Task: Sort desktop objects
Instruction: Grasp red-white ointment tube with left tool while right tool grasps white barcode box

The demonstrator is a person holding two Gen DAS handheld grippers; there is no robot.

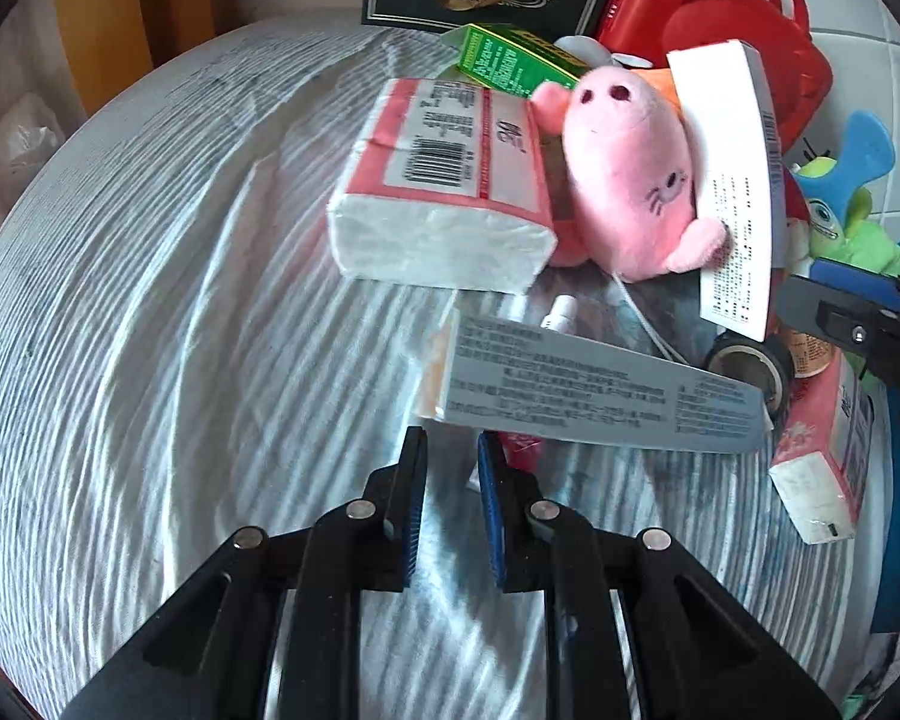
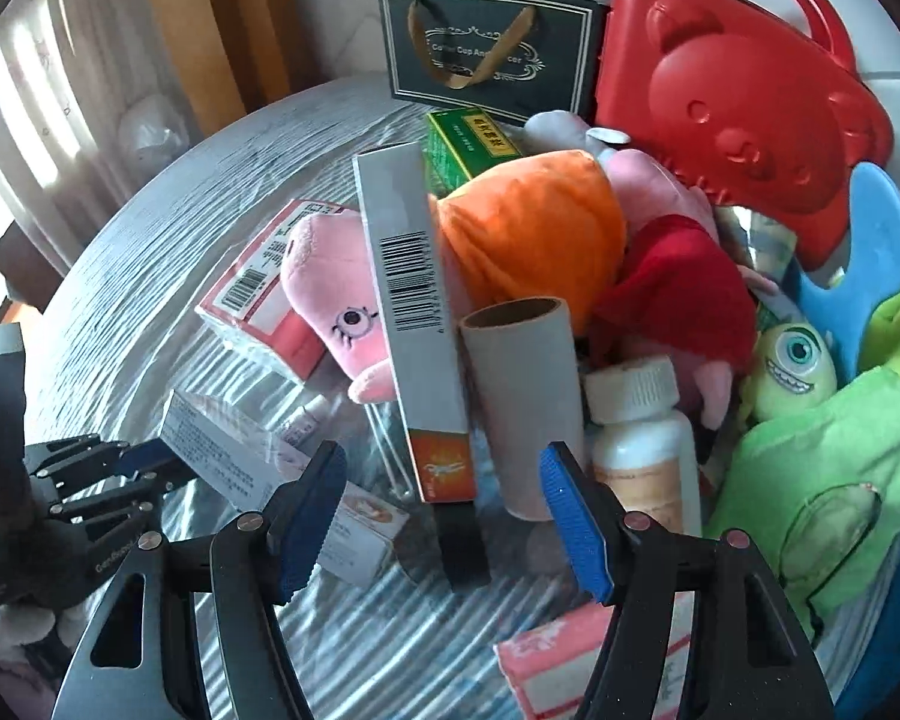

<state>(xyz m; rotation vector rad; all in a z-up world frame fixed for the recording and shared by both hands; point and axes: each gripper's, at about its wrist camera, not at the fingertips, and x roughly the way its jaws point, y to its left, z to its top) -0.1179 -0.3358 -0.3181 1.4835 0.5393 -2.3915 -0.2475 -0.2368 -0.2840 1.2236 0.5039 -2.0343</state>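
Observation:
My left gripper [image 1: 452, 450] is slightly open and empty, its tips just below a long grey printed box [image 1: 594, 387] lying on the round table [image 1: 150, 300]. That box also shows in the right wrist view [image 2: 222, 450], with the left gripper [image 2: 150, 468] beside it. My right gripper [image 2: 441, 474] is open wide and empty, in front of a tall grey-and-orange box [image 2: 417, 324] leaning on a pink pig plush [image 2: 330, 300], a cardboard tube [image 2: 525, 384] and a white bottle [image 2: 642, 432]. The pig plush [image 1: 624, 180] and a tissue pack [image 1: 444, 186] lie behind the grey box.
A red bear case [image 2: 744, 96], black gift bag [image 2: 486, 54], green box [image 2: 468, 147], green monster plush [image 2: 792, 366] and green cloth [image 2: 828, 492] crowd the back and right. Small tissue packs [image 1: 822, 456] [image 2: 570, 654] lie near the right edge. A tape roll [image 1: 750, 366] sits by the grey box.

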